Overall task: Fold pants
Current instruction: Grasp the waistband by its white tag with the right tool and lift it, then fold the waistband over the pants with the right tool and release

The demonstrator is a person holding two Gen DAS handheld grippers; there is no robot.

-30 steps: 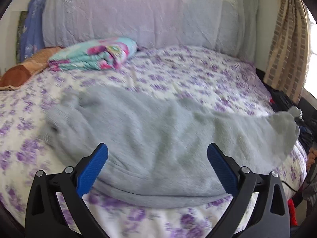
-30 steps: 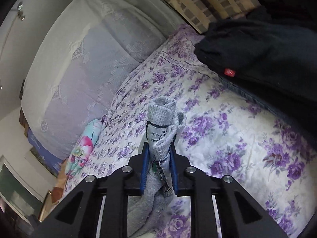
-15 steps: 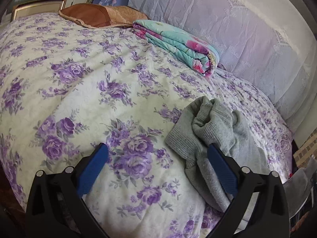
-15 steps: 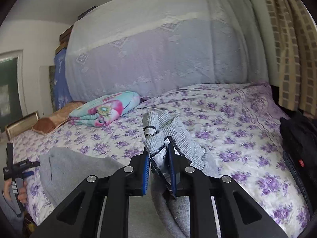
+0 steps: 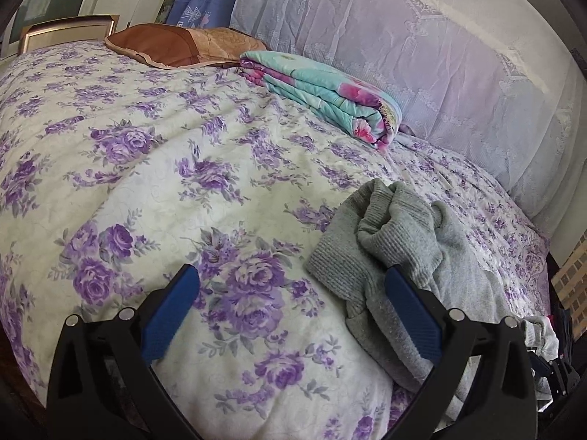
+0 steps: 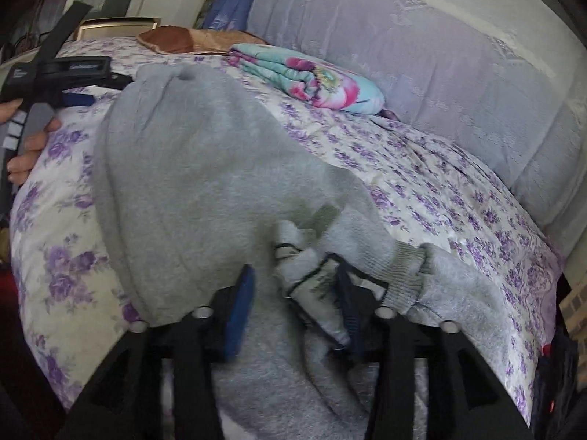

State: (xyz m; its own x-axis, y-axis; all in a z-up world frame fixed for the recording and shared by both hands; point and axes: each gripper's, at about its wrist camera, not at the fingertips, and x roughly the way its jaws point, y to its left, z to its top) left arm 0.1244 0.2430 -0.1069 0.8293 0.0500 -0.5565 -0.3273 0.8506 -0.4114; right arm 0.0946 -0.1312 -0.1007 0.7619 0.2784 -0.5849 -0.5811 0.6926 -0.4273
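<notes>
Right gripper (image 6: 293, 293) newly opening over pants (image 6: 190, 183)

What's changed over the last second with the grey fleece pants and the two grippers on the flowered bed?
The right gripper, which was clamped on the ribbed cuffs, carried them across over the grey fleece pants; its jaws are now opening, the cuffs still between them. The left gripper swung from the spread pants to the bunched end, open throughout. The folded floral blanket stayed put.
</notes>
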